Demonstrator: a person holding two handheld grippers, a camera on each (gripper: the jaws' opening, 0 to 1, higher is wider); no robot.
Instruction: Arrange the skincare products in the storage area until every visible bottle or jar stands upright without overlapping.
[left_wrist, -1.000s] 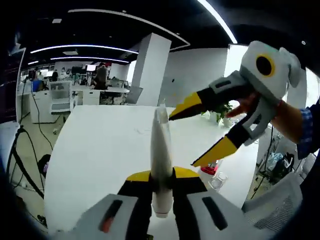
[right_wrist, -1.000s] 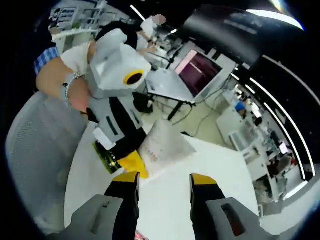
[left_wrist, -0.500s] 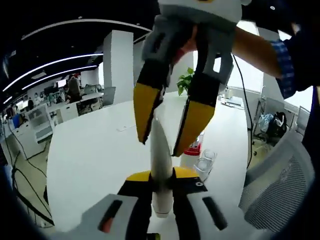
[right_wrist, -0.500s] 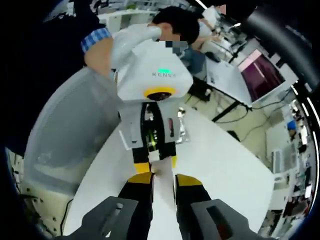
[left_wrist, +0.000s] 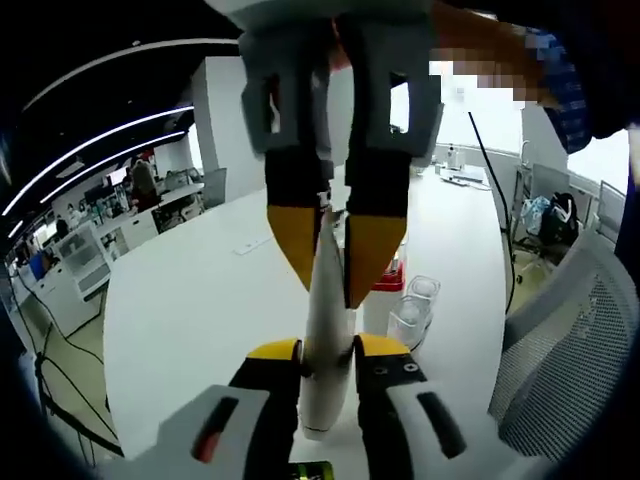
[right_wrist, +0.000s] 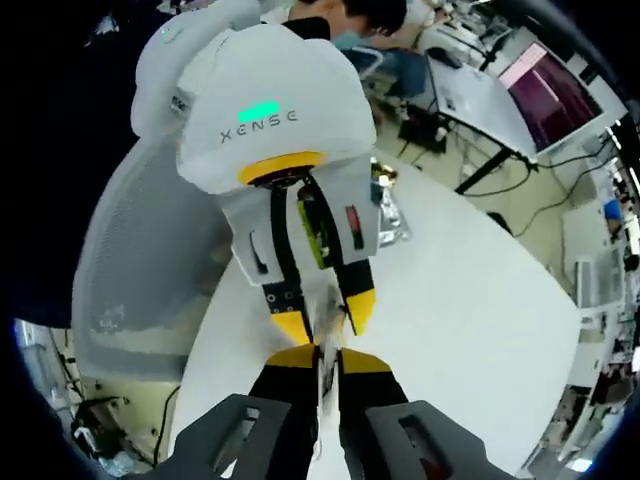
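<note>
Both grippers' fingers clamp the white tube (left_wrist: 326, 330), its long axis running between them.

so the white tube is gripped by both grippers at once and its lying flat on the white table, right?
Not quite: both grippers do grip the white tube, the left gripper at its lower end and the right gripper near its tip, but it is held up above the white table, not lying on it. The left gripper view shows this.
</note>
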